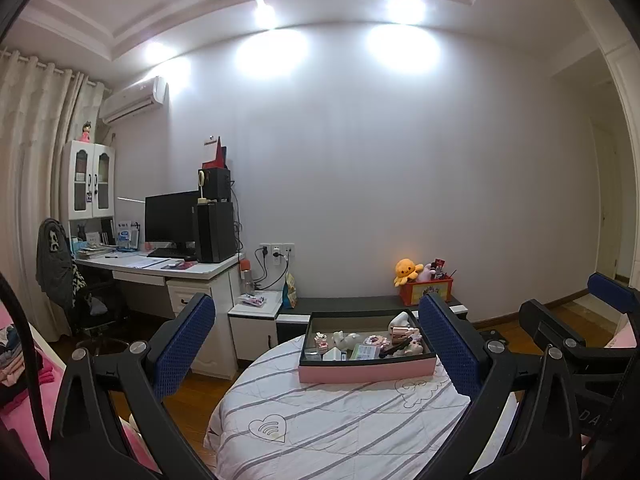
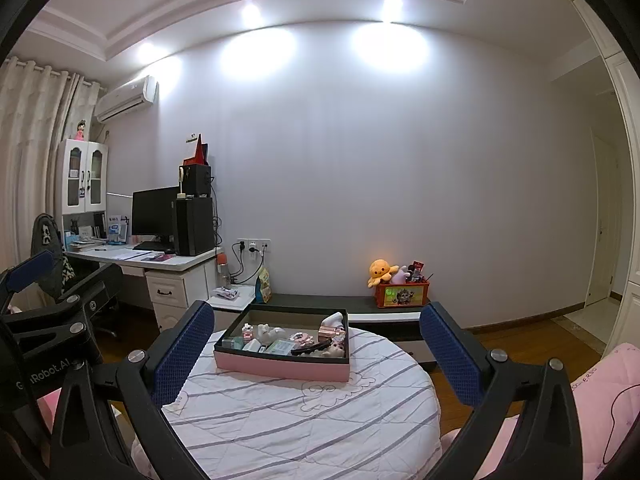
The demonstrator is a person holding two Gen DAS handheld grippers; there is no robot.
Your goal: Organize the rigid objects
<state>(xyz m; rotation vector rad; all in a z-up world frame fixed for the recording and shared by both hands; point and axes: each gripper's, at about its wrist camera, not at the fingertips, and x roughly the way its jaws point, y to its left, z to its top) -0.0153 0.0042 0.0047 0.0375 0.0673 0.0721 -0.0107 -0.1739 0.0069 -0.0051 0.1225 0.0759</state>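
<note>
A pink box [image 1: 366, 372] with a dark inside sits at the far side of a round table with a striped white quilted cover [image 1: 332, 420]. It holds several small items: white figurines, pink hair clips, a green packet, a black clip. It also shows in the right wrist view [image 2: 280, 368], on the same cover [image 2: 300, 420]. My left gripper [image 1: 316, 344] is open and empty, held above the near side of the table. My right gripper [image 2: 316, 348] is open and empty, beside the left one. The right gripper shows at the right edge of the left wrist view.
A white desk [image 1: 160, 268] with a monitor and computer tower stands at the left. A low dark bench [image 1: 360, 304] behind the table carries a red toy box [image 1: 426, 290] with an orange plush. Pink bedding [image 2: 600, 384] lies at the right.
</note>
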